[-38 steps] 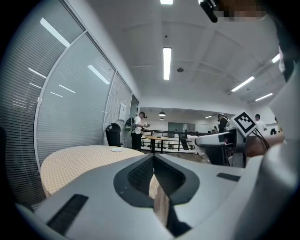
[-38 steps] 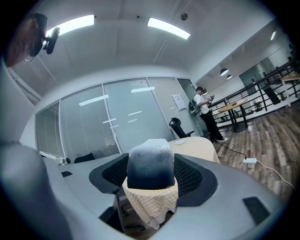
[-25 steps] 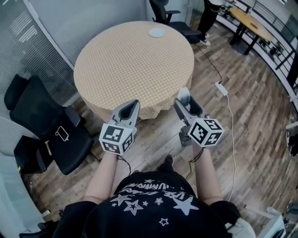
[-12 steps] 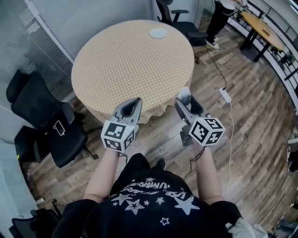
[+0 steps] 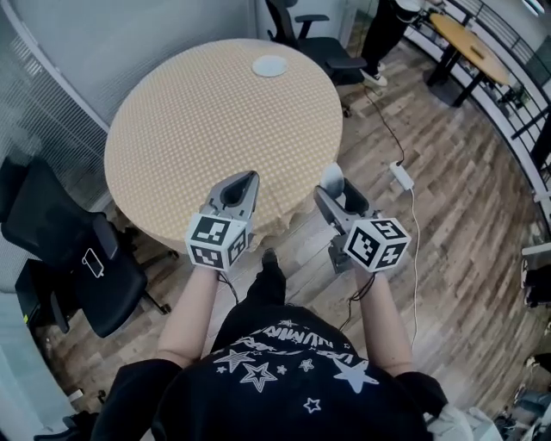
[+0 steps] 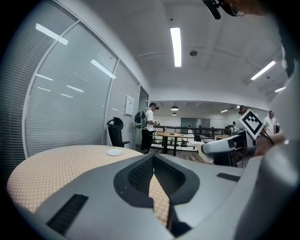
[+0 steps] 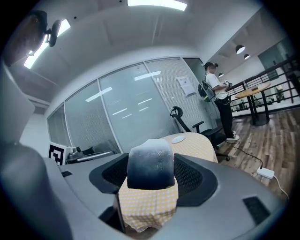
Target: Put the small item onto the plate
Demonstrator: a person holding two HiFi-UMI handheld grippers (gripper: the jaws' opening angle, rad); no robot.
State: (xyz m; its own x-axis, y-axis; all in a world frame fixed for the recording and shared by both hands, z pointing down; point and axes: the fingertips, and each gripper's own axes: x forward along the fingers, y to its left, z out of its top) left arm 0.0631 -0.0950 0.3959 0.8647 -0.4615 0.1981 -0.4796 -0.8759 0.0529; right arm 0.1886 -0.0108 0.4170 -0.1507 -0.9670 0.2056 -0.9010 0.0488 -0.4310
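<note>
A small white plate (image 5: 269,65) lies at the far edge of the round table (image 5: 198,129) with its yellow checked cloth. The plate also shows in the left gripper view (image 6: 114,152) and the right gripper view (image 7: 178,138). My right gripper (image 5: 331,183) hangs off the table's near right edge, shut on a small grey-white item (image 5: 335,174). In its own view the right gripper (image 7: 151,172) clamps that item (image 7: 151,161) from both sides. My left gripper (image 5: 244,182) hovers over the near edge, and its own view shows the left gripper (image 6: 153,157) shut and empty.
Black office chairs stand to the left (image 5: 60,250) and behind the table (image 5: 310,43). A person (image 5: 385,26) stands at the far right beside a wooden table (image 5: 469,47). A white power strip (image 5: 399,175) with its cable lies on the wood floor.
The person holding the grippers has stepped forward, so the table sits nearer and further left in view. Both grippers keep their pose, and the right one still holds the item.
</note>
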